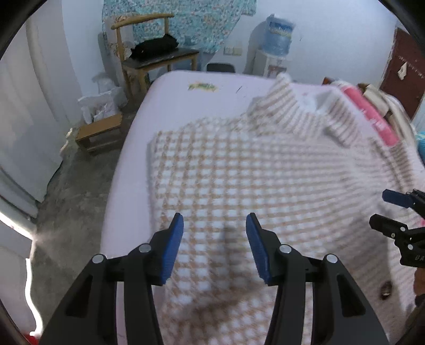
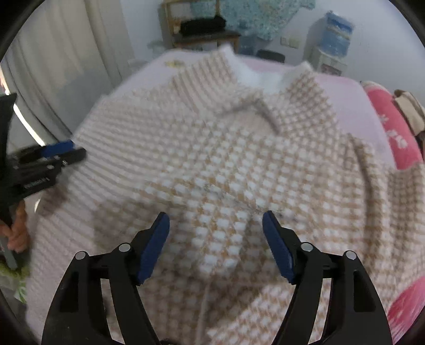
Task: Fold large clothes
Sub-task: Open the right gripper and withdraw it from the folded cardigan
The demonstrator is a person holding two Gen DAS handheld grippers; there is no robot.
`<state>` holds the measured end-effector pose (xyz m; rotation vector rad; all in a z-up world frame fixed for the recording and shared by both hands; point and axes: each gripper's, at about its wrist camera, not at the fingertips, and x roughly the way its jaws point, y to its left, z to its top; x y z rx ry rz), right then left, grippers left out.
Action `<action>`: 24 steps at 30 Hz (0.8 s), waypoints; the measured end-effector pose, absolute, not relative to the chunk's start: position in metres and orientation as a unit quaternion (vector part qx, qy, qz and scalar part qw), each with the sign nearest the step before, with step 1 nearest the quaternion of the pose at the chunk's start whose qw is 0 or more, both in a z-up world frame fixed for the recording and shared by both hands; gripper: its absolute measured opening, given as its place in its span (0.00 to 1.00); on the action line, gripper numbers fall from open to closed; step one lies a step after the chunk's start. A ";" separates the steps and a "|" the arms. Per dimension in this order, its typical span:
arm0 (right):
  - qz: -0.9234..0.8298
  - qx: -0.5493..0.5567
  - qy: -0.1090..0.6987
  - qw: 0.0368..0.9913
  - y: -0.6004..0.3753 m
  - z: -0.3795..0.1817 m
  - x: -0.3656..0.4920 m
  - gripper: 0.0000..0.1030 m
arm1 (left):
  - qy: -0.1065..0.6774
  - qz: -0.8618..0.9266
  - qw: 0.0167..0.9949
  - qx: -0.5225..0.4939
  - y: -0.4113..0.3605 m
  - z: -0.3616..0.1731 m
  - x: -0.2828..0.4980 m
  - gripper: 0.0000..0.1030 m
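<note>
Starting at the left of the left wrist view, there's a white wall and a rough grey concrete floor (image 1: 71, 212), with a low wooden stool (image 1: 99, 132) and some white plastic bags (image 1: 102, 102) parked beside the bed. Behind those sits a wooden chair (image 1: 148, 53) with a black bag (image 1: 155, 47) on its seat, and a teal floral cloth (image 1: 186, 21) hangs on the wall above.

The bed (image 1: 175, 98) has a pale pink sheet, and the task's thing, a big beige-and-white checked coat (image 1: 239, 172), lies spread over most of it, collar toward the far end, white fluffy lining showing at the neck. It's pretty blurry in both views.

The left gripper (image 1: 214, 225) hovers over the coat's near part, blue pads standing apart with nothing between them. Further right, a water dispenser (image 1: 276, 45) stands against the back wall, then a pink pillow (image 1: 372, 114) along the bed's right edge and a dark red door (image 1: 406, 71) past it.

In the right wrist view the right gripper (image 2: 215, 220) is spread wide above the coat's middle, gripping nothing, only fabric below it.
</note>
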<state>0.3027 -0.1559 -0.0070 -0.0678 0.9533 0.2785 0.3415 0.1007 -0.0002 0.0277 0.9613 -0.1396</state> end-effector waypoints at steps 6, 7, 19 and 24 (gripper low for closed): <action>0.093 -0.032 0.490 0.866 -0.174 -0.041 0.303 0.77 | 0.471 -0.080 0.878 0.023 0.084 -0.002 0.330 0.54; 0.098 -0.025 0.485 0.869 -0.177 -0.041 0.300 0.77 | 0.475 -0.081 0.876 0.023 0.080 -0.004 0.328 0.54; 0.061 0.049 0.452 0.889 -0.252 0.012 0.279 0.78 | 0.502 -0.085 0.859 0.046 0.040 -0.022 0.345 0.70; -0.011 0.119 0.447 0.887 -0.338 0.023 0.278 0.78 | 0.503 -0.080 0.859 0.043 0.038 -0.030 0.348 0.73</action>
